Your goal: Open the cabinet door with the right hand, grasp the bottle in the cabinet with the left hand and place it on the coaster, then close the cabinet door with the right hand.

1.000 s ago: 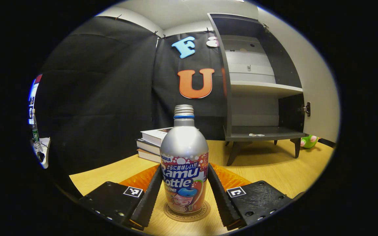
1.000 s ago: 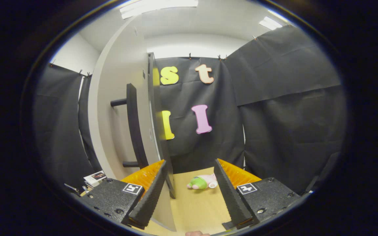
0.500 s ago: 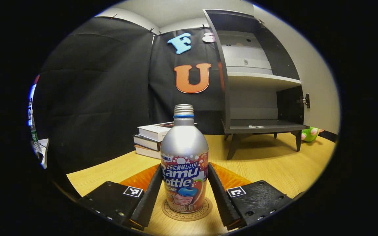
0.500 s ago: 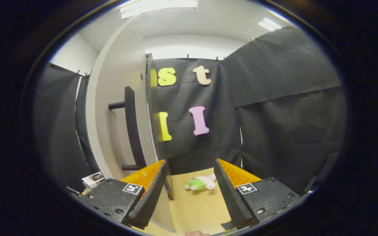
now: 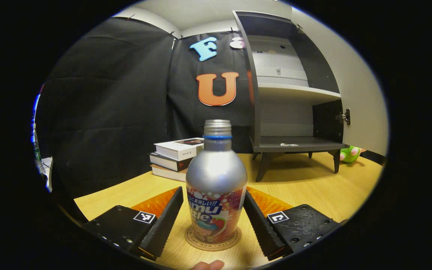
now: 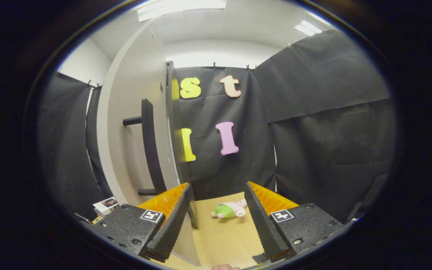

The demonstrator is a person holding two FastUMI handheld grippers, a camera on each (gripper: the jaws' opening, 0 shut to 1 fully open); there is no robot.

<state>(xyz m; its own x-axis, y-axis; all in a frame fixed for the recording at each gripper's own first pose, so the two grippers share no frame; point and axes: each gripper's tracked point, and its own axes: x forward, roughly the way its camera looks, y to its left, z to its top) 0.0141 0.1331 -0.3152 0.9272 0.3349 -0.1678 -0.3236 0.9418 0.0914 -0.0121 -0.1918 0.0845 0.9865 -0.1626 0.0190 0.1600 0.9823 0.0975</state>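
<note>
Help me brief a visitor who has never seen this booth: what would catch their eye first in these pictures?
Most striking is the silver bottle, standing upright on a round coaster between the left gripper's spread fingers. Behind it to the right stands the dark cabinet, its pale door swung wide open. In the right gripper view, a small green and pink toy lies on the wooden table.

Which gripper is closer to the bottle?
Left. The left gripper has its fingers on either side of the bottle; the right gripper is over by the cabinet door.
</note>
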